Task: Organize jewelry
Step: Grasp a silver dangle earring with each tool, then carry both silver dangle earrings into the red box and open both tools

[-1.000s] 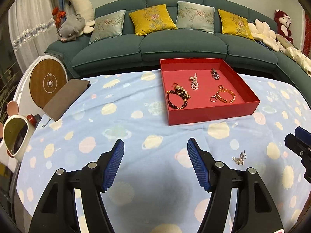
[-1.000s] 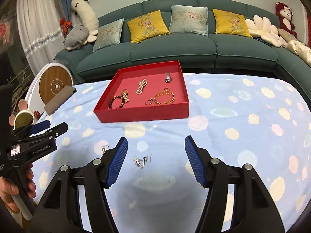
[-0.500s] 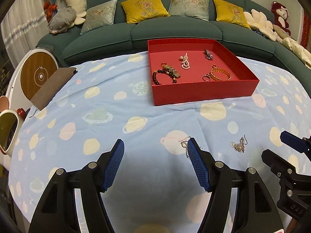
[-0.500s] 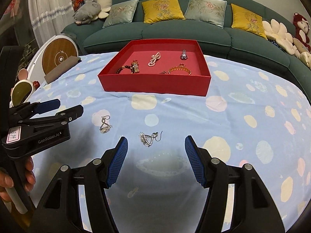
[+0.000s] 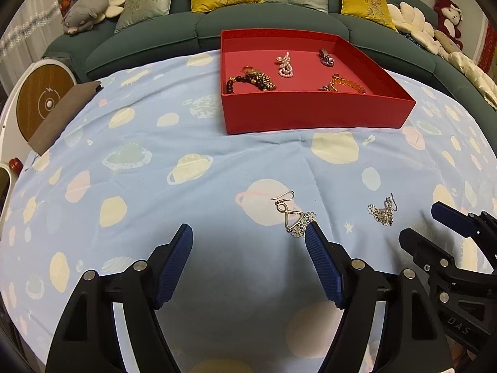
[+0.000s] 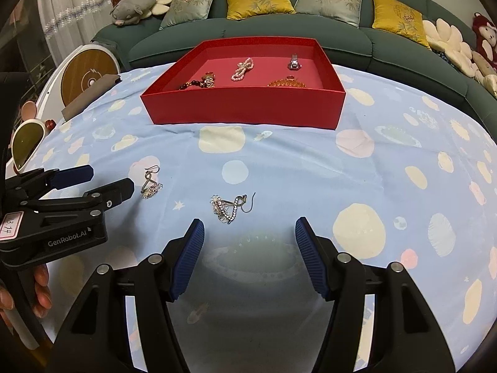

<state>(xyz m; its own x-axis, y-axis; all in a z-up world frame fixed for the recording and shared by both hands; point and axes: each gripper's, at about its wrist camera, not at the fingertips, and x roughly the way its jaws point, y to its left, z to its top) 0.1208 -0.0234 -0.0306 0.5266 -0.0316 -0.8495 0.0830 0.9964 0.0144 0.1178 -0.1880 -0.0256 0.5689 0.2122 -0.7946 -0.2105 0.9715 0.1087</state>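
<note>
Blue-padded, the left gripper (image 5: 248, 245) hangs low over the planet-print cloth (image 5: 186, 186), spread wide and empty, its right pad beside a silver looped earring (image 5: 293, 214). The right gripper (image 6: 249, 239), equally agape and empty, hovers just short of a silver flower-chain earring (image 6: 230, 206).

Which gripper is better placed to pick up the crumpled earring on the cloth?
Right. The crumpled earring lies almost between the open right gripper fingers; the left gripper is nearer the other earring.

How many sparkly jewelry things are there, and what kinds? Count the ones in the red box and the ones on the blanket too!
Earrings on the cloth: 2, one and another
Bracelets in the red box: 2, dark beads and gold chain
Gold watch: 1
Pearl piece: 1
Small silver piece: 1
Total: 7
</note>
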